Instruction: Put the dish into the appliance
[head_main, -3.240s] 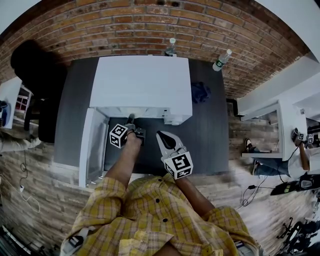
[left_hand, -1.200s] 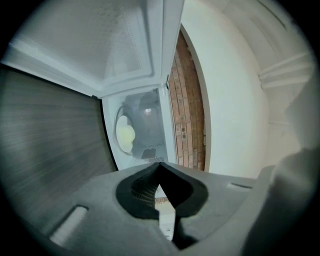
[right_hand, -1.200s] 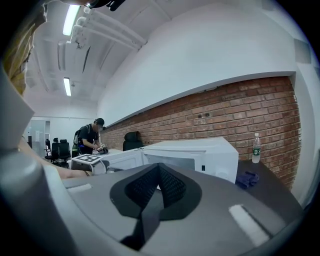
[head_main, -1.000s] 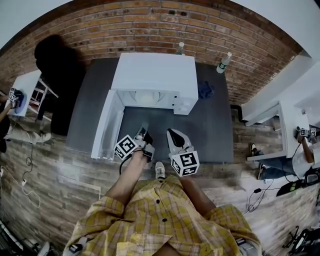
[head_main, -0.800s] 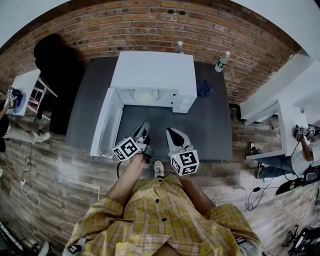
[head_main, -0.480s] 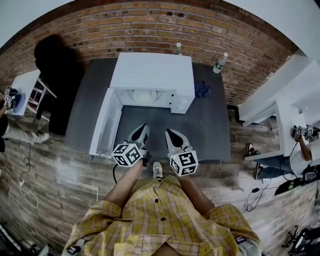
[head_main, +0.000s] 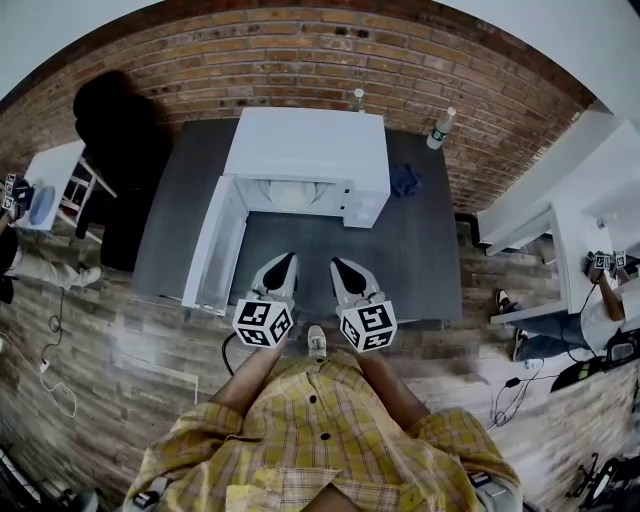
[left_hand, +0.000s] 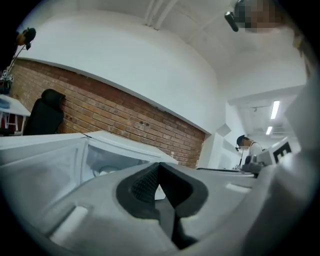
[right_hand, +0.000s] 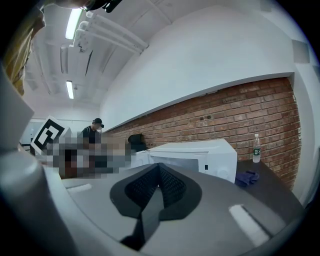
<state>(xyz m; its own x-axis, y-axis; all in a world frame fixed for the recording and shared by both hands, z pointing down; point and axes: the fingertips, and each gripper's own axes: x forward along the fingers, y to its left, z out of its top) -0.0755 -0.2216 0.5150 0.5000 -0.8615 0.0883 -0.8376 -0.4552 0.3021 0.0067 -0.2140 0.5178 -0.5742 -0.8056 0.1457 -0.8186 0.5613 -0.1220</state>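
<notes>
Looking along the left gripper (left_hand: 160, 166), I see its two dark ribbed pads pressed flat together with nothing caught between them; the right gripper (right_hand: 160, 168) reads the same way, pads meeting in a single seam and empty. From the head view, the left gripper (head_main: 284, 260) and the right gripper (head_main: 341, 265) hang side by side, close but apart, over the near edge of the dark grey table (head_main: 425, 270), both noses aimed at the microwave (head_main: 305, 150); each marker cube sits at the rear, close to my yellow plaid shirt (head_main: 320, 440).

The microwave stands towards the back of the table with its door (head_main: 212, 245) swung wide to the left; inside the lit cavity I make out the dish (head_main: 292, 195) as a pale round shape lying on the floor of the chamber, well apart from both grippers; the left gripper view catches it too, dimly, past the open door (left_hand: 103, 170).

To the right of the microwave a crumpled blue cloth (head_main: 404, 180) lies on the table; one clear bottle (head_main: 437, 127) stands at the far right corner and another (head_main: 357, 99) just behind the microwave, both against the brick wall (head_main: 300, 55).
</notes>
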